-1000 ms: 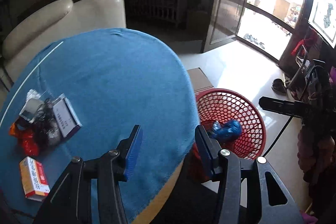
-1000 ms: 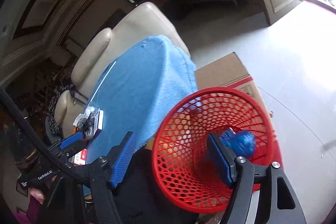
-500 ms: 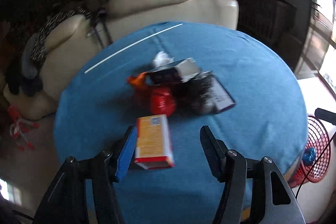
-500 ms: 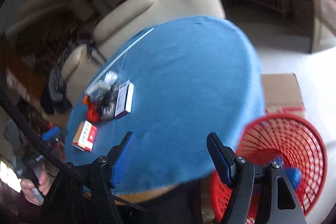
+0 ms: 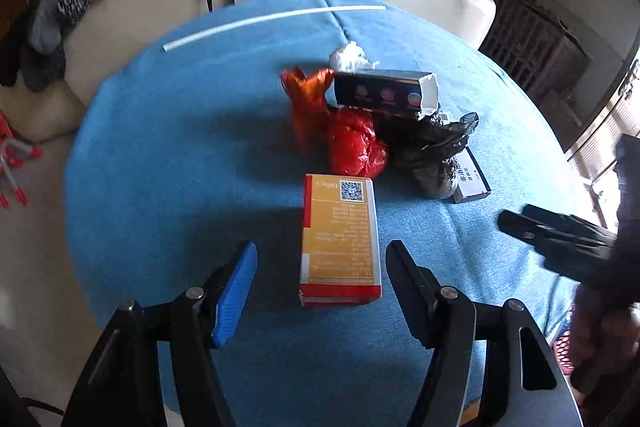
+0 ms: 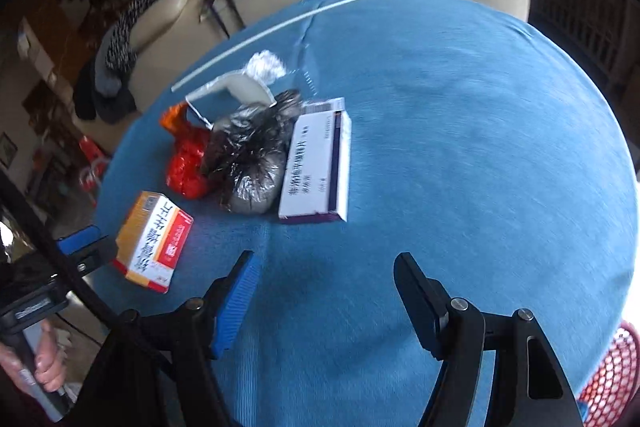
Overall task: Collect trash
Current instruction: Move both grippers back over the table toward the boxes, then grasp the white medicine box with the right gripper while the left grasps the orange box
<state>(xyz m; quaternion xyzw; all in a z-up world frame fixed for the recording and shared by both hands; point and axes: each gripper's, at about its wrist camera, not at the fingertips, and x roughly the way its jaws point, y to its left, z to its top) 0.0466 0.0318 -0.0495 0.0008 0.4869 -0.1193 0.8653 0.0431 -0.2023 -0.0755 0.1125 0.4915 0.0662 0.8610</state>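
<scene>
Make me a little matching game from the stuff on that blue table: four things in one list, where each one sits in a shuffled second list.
Things:
1. orange box
2. white stick
3. black bag
4. red bag

Places:
A. along the table's far edge, near the sofa
B. between the red bag and the white-and-purple box
C. just beyond the orange box
D. in front of the left gripper, between its open fingers

Pairs: 1-D, 2-A, 3-B, 4-C

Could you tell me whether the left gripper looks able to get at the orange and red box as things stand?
Probably yes: the left gripper is open, the orange and red box lies untouched between its jaws, and nothing blocks it.
</scene>
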